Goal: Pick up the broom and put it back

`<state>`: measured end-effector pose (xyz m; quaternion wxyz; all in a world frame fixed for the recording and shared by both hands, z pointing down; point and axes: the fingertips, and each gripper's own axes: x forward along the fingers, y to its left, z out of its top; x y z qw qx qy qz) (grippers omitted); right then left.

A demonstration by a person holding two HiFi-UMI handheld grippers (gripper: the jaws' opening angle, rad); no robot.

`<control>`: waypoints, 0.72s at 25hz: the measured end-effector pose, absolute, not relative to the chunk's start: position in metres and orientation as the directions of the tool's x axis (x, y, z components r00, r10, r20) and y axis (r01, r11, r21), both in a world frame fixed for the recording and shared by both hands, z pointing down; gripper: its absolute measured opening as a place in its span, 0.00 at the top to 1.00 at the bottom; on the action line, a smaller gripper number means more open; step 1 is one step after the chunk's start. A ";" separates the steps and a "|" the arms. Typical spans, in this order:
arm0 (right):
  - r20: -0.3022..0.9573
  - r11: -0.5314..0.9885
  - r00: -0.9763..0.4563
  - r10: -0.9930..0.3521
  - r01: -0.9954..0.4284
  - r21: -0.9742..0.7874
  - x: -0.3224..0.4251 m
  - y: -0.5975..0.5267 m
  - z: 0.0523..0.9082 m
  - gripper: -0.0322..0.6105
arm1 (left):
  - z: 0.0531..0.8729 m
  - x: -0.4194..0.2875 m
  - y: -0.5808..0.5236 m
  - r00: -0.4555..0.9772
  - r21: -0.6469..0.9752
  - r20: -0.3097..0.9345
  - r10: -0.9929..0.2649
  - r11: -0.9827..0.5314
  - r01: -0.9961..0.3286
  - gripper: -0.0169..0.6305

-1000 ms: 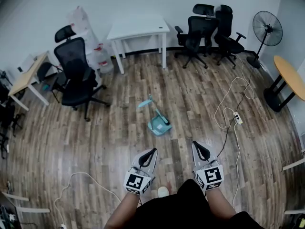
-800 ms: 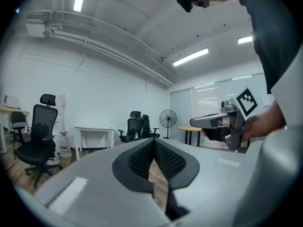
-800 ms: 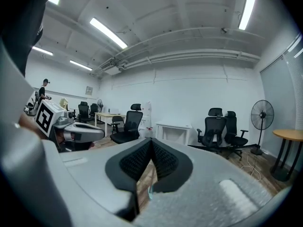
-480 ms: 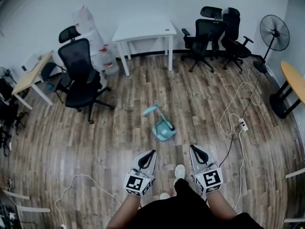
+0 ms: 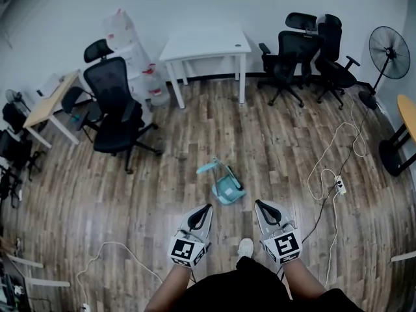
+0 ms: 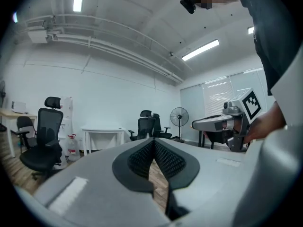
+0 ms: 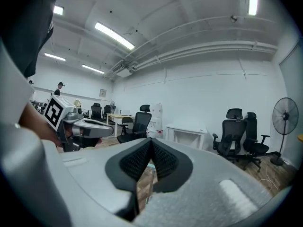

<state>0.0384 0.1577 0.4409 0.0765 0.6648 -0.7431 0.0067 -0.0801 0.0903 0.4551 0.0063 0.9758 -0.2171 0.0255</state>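
In the head view, the broom [image 5: 208, 168] is lying on the wooden floor [image 5: 162, 194] near the middle of the frame, right beside a teal dustpan [image 5: 227, 190]. The left gripper [image 5: 205, 209] and the right gripper [image 5: 260, 205] are reaching out side by side at the lower middle, both just short of the broom and not touching it. A white table [image 5: 205, 44] is standing at the top centre, a black office chair [image 5: 114, 103] at the upper left, and a fan [image 5: 390, 44] at the upper right. A white cable [image 5: 325, 168] is trailing across the floor on the right.

In the left gripper view, the left gripper [image 6: 154, 144] is pointing level across the room. Its jaws are pressing together with nothing between them. The right gripper [image 6: 222, 123] is showing at the right edge.

In the right gripper view, the right gripper [image 7: 150, 145] is also keeping its jaws fully together and gripping nothing. The left gripper [image 7: 92, 126] is showing at the left, with the white table [image 7: 187, 130] and the fan [image 7: 283, 117] beyond.
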 end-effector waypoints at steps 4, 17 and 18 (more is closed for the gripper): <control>0.129 0.178 -0.164 -0.978 -0.979 0.104 0.054 0.130 0.442 0.95 | 0.454 -0.060 0.071 0.888 -0.016 0.070 -0.455 -0.890 -0.455 0.95; 0.152 0.340 -0.322 -0.935 -0.933 0.118 0.070 0.078 0.449 0.95 | 0.463 -0.050 0.037 0.812 0.020 0.117 -0.571 -0.817 -0.577 0.95; 0.161 0.346 -0.325 -0.932 -0.930 0.123 0.070 0.075 0.451 0.95 | 0.464 -0.052 0.036 0.808 0.020 0.123 -0.577 -0.812 -0.583 0.95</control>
